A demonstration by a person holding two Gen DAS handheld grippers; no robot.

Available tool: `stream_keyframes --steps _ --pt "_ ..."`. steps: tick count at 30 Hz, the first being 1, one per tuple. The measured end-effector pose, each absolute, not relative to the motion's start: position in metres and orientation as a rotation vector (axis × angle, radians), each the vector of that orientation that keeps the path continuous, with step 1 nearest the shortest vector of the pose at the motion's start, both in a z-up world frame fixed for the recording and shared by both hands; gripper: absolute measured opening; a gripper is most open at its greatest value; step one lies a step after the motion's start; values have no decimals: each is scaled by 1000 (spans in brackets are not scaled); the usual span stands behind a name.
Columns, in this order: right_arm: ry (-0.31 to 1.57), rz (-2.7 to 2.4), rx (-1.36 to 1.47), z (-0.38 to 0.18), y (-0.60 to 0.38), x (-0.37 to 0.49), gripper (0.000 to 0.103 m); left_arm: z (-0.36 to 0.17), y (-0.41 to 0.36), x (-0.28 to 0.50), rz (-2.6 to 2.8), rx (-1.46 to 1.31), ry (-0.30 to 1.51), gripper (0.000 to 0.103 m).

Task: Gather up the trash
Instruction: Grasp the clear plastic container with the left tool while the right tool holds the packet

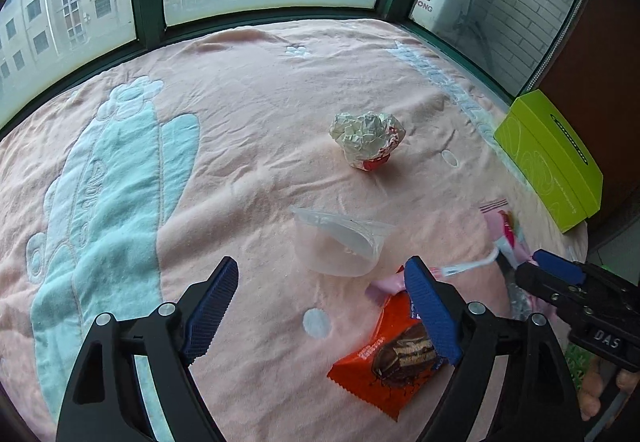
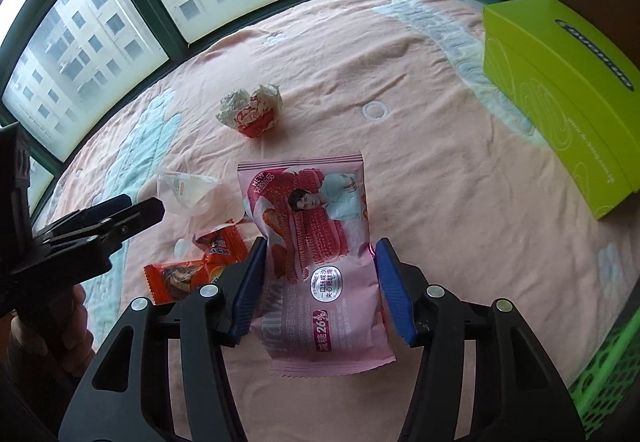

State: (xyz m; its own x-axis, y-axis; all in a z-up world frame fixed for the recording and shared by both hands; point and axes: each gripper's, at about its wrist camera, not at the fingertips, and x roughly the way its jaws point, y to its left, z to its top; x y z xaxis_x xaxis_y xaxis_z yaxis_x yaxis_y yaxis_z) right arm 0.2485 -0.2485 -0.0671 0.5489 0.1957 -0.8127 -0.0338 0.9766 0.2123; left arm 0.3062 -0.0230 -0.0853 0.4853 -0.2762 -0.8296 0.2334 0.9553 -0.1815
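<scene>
Trash lies scattered on a pink blanket point(image 1: 248, 146) beside a window. The right gripper point(image 2: 320, 282) has its two blue jaws pressed against both sides of a pink snack bag point(image 2: 320, 242), which bulges between them, so it is gripping the bag. The left gripper point(image 1: 320, 306) hangs with its jaws wide apart and nothing between them, above an orange wrapper point(image 1: 384, 362) and near a clear plastic cup point(image 1: 340, 242) lying on its side.

The step in hand looks like the pickup of the pink snack bag. A green slatted basket point(image 2: 600, 382) shows at the lower right edge of the right wrist view; it is probably the bin, so the next move likely calls for lifting the bag clear of the blanket and carrying it over there without letting the slippery film slide out. The left gripper seems ready to lower onto the orange wrapper or the cup.

Counted: one pink snack bag, two orange wrappers with the second point(image 2: 222, 244) touching the first, one clear plastic cup, one crumpled paper ball point(image 1: 368, 140) farther back, and one green tissue box point(image 1: 552, 158) at the blanket's right edge.
</scene>
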Motion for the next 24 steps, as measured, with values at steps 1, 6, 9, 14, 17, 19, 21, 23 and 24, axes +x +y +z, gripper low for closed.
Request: stream_keyframes --steps 1,6,9,14,17,19,21,23,24 --pt "972 130 177 -64 -251 246 55 -88 -25 309 -312 -45 1021 82" --pt "936 103 201 -49 -270 231 55 -97 -31 318 -325 -52 1034 82" --pt "918 90 207 -42 -280 219 55 -101 -35 322 -327 -41 1033 76" --pt "894 65 213 -34 -293 197 55 -107 -37 326 -340 -53 1040 60" --pt "880 49 215 -29 -300 186 55 -104 -38 321 -338 -44 1025 55" --pt "871 39 206 -26 -303 178 55 -99 -38 317 -345 -42 1013 54" --pt "861 23 188 -23 -305 169 55 -93 -38 312 -346 -42 1000 54" --pt "856 13 180 -21 -309 160 55 -85 -36 306 -348 -45 988 54" --pt "853 7 180 -20 -311 154 55 -81 -35 303 -350 -47 981 54"
